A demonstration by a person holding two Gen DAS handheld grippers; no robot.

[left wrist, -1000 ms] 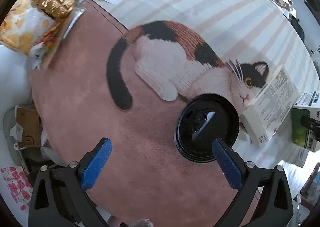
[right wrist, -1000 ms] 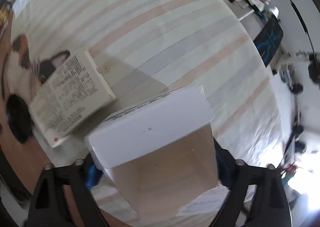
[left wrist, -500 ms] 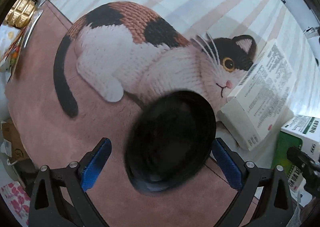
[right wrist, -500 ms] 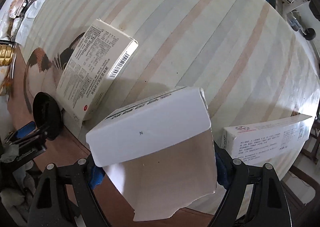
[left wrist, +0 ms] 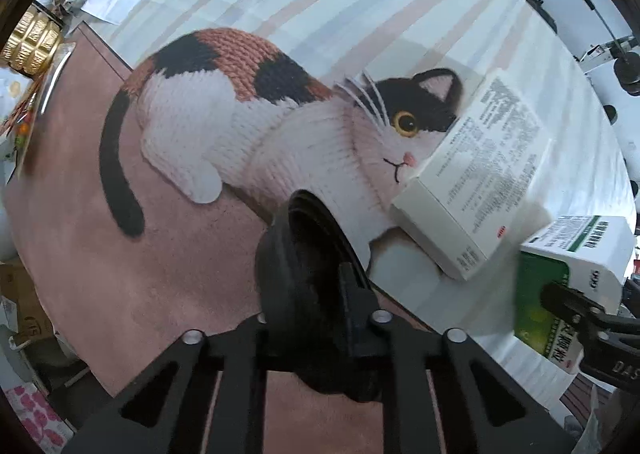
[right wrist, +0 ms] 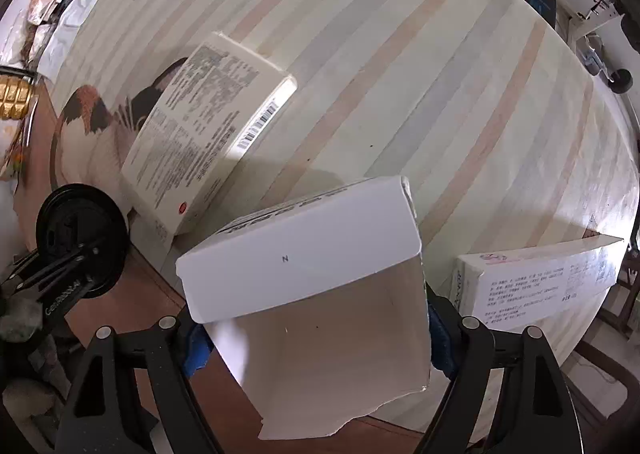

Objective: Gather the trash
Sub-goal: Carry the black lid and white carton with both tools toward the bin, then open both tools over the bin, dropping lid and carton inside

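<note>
Striped cloth (right wrist: 400, 54) and a cat-print mat (left wrist: 224, 122) cover our table. Our left gripper (left wrist: 320, 294) pinches a black lid (left wrist: 304, 254); only the right view shows our right gripper (right wrist: 312, 338) clamping a white carton (right wrist: 304, 262).

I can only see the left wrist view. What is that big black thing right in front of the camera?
Observer: A round black plastic cup lid. The right wrist view shows the left gripper pinching its rim; the jaws have just closed on it.
Visitor: And the green and white cardboard box on my right?
Observer: The right gripper is shut on that green and white cardboard box. The end facing its camera is torn open.
Visitor: Any other rubbish I can't see?
Observer: Yes, a white carton with pink print lies near the striped tablecloth's edge.
</note>
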